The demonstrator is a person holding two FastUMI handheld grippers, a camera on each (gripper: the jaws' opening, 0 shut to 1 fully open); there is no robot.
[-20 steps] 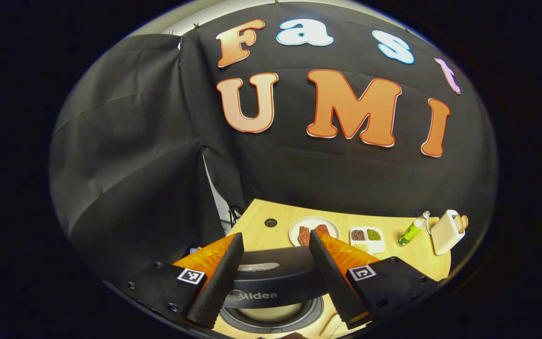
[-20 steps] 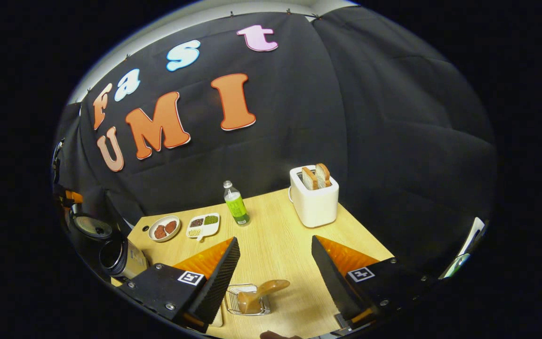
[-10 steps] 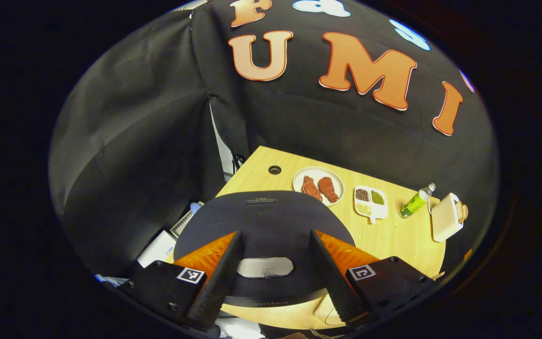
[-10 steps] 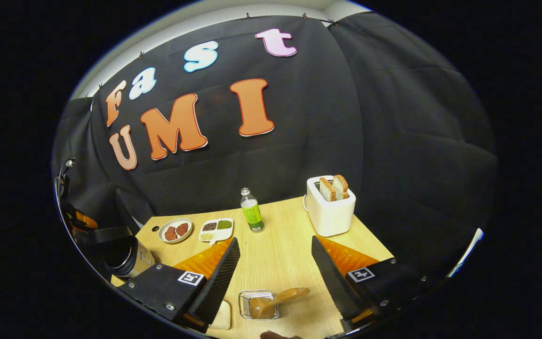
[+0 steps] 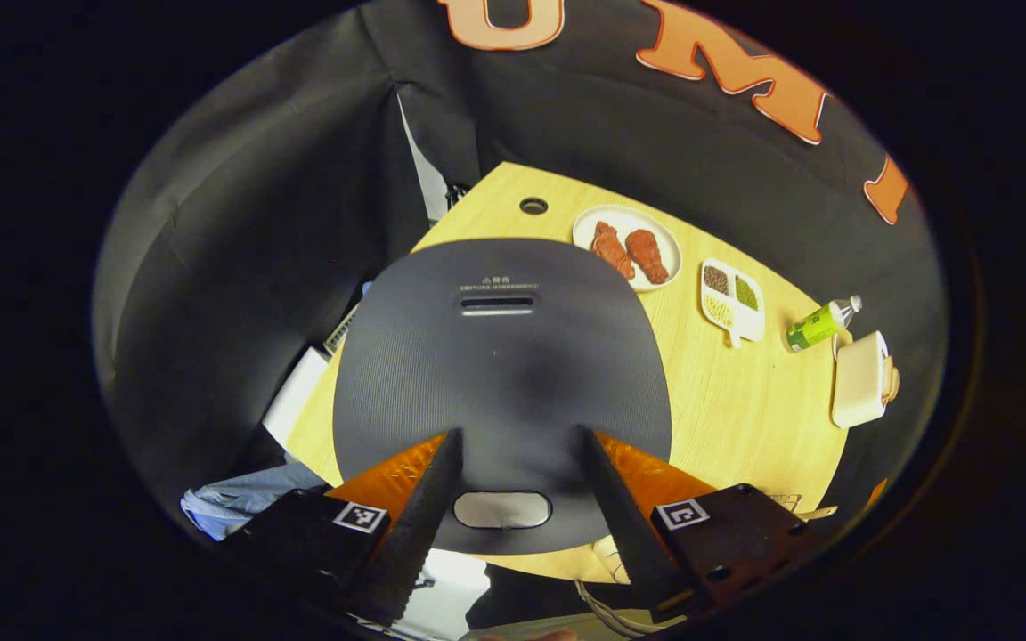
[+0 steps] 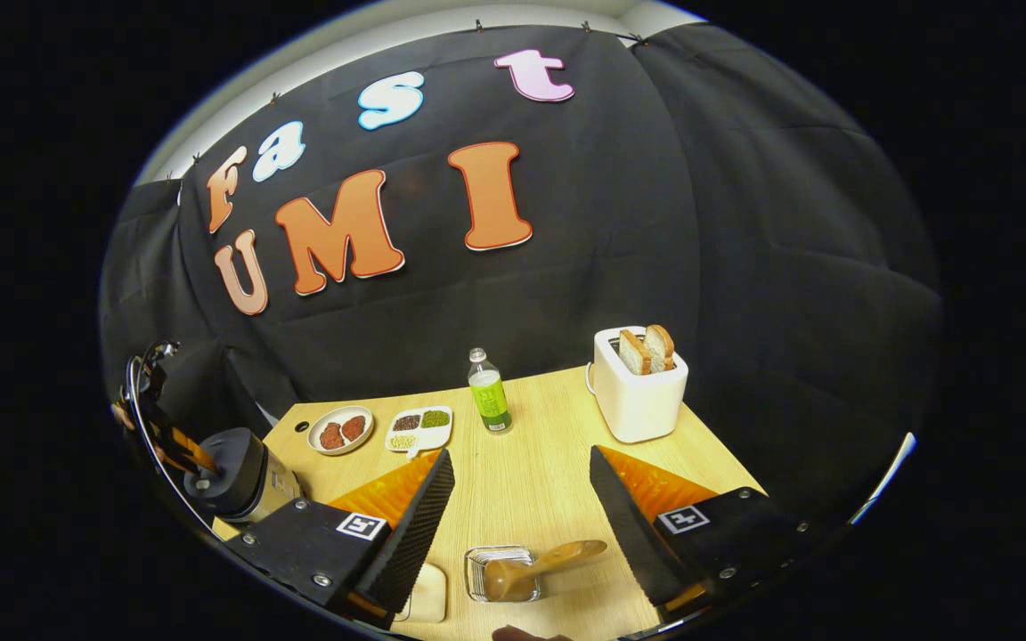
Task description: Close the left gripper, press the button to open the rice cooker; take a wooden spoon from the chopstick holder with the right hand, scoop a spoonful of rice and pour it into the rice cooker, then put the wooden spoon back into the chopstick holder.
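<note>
Wooden table [image 5: 745,418], rice cooker [image 5: 500,374] lid now shut

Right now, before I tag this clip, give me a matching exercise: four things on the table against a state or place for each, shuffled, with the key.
Things
1. rice cooker
2. wooden spoon
3. toaster
4. plate

States or places
A. two bread slices stick up from its slots
B. lid down, its button between the left gripper's open jaws
C. holds two reddish pieces of meat
D. leans in the wire chopstick holder, ahead of the right gripper

Pairs: 1-B, 2-D, 3-A, 4-C
</note>
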